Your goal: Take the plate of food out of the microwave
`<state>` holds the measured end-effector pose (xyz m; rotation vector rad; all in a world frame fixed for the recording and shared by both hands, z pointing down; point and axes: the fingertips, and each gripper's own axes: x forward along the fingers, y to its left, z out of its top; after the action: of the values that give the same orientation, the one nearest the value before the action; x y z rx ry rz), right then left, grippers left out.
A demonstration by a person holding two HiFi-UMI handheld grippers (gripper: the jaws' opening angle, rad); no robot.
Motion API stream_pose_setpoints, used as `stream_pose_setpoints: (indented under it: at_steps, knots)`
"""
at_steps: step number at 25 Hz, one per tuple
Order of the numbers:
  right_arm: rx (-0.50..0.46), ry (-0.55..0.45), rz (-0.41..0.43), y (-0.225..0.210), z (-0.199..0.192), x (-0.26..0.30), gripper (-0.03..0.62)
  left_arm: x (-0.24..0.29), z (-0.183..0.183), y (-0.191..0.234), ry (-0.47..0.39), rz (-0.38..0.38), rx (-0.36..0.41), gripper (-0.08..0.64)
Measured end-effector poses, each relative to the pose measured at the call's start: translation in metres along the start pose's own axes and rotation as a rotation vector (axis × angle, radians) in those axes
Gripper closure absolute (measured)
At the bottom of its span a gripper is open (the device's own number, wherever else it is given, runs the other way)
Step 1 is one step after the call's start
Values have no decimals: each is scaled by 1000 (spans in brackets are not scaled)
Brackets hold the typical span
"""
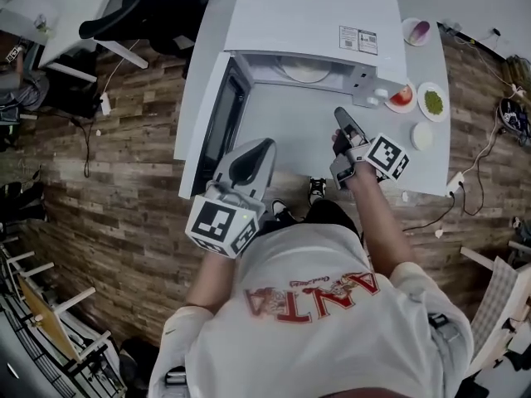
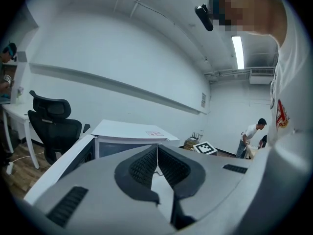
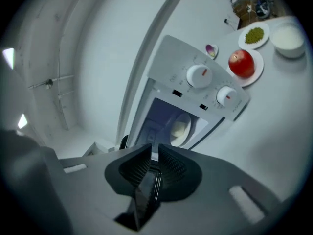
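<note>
The white microwave [image 1: 315, 23] stands on a white table [image 1: 290, 152] with its door [image 1: 217, 123] swung open to the left. Inside lies the plate of food [image 1: 305, 69], pale and round, also visible in the cavity in the right gripper view as the plate [image 3: 180, 129]. My right gripper [image 1: 342, 114] hovers over the table just in front of the opening, to the right, jaws shut and empty [image 3: 154, 153]. My left gripper [image 1: 257, 149] sits by the lower end of the door, shut with nothing in it [image 2: 157, 148].
Right of the microwave stand a plate with a red apple [image 1: 401, 96], a plate of green food [image 1: 433, 101], a white bowl [image 1: 422, 135] and a small dish [image 1: 416, 31]. A black office chair [image 1: 141, 15] stands to the left on the wooden floor.
</note>
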<state>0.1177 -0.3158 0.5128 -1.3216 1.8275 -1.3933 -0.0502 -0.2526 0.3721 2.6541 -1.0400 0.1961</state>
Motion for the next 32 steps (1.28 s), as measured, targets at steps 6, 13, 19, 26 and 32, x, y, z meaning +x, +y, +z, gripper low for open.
stream_pose_setpoints:
  at_steps: [6,13,19,26,32]
  knots:
    - [223,-69,-53,-58,6,46,514,24,-5,6,39,31,-22,549]
    - [379,-131,-91,-98,6,93,514,37,-10,29,51,94,-76,551]
    - [409,-141,-120,-110,14,115,514,44,-13,41,59,112,-103,551]
    - [436,-171,-163,-123,16,127,515,47,-21,43,75,106,-123,551]
    - [418,-163,-180,-121,11,135,551,44,-21,46,76,103,-124,551]
